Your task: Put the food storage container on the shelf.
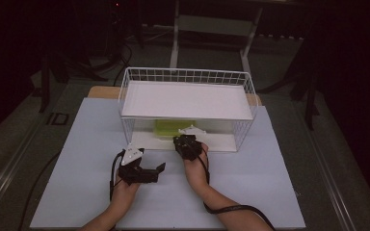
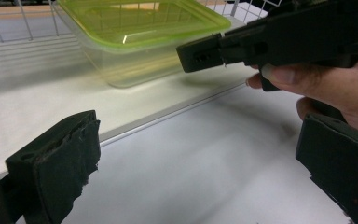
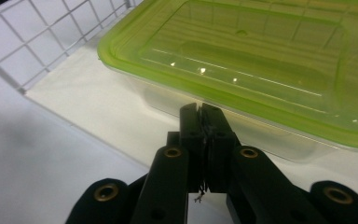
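A clear plastic box with a green lid [image 1: 172,127] [image 3: 261,60] [image 2: 140,28] sits on the lower white board of a white wire rack [image 1: 188,74], under its upper board. My right gripper [image 1: 179,141] [image 3: 203,112] is shut with nothing between its pads. Its tips point at the box's near side wall, just short of it; whether they touch I cannot tell. My left gripper [image 1: 156,172] [image 2: 196,177] rests over the table sheet in front of the rack, jaws wide open and empty. In the left gripper view the right gripper [image 2: 200,53] reaches in from the right.
The rack's wire sides [image 3: 32,42] and its upper board [image 1: 185,101] close in the low space around the box. The lower board's front edge [image 2: 168,114] makes a small step up from the pale table sheet [image 1: 173,197]. Dark floor and stand legs lie beyond.
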### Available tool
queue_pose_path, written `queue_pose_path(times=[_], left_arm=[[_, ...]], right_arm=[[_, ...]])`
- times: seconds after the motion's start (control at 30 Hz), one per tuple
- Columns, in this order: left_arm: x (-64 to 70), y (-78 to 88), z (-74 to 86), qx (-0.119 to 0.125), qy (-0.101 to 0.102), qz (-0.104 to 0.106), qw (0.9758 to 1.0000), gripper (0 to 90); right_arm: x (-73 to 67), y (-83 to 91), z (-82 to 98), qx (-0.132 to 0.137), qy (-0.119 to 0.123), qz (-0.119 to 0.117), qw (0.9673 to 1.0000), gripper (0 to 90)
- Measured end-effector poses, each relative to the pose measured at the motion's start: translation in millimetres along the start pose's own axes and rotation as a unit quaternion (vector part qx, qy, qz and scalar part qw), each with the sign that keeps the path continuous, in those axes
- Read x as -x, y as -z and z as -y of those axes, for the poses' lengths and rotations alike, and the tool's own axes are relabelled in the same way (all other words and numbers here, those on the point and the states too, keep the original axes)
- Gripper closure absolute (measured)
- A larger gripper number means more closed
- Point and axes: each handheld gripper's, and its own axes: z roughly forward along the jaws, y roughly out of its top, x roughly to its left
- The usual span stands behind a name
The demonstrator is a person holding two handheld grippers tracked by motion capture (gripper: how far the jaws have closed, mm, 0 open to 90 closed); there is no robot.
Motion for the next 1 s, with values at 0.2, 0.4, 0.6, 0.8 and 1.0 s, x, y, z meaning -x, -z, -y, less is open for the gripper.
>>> queue_pose_path(times=[0.2, 0.4, 0.6, 0.8, 1.0], left_arm=[[0.5, -0.5, 0.8, -0.003, -0.003, 0.001, 1.0, 0.5], [1.9, -0.6, 0.7, -0.002, -0.004, 0.003, 1.0, 0.5], [4.4, -2.0, 1.6, -0.005, -0.006, 0.007, 0.9999, 0.5], [9.0, -3.7, 0.7, -0.005, -0.015, 0.015, 0.9998, 0.5], [9.8, -0.7, -3.9, 0.002, -0.024, 0.023, 0.9995, 0.5]], right_arm=[[4.3, -4.3, -1.8, 0.006, 0.001, 0.005, 1.0, 86.9], [5.7, -6.1, -4.2, 0.011, 0.005, 0.011, 0.9999, 85.8], [6.7, -10.0, -4.5, 0.008, 0.001, 0.012, 0.9999, 85.4], [4.4, -7.4, -2.5, 0.004, 0.001, 0.004, 1.0, 81.7], [-5.1, 11.6, 1.4, -0.002, 0.001, -0.03, 0.9995, 71.7]])
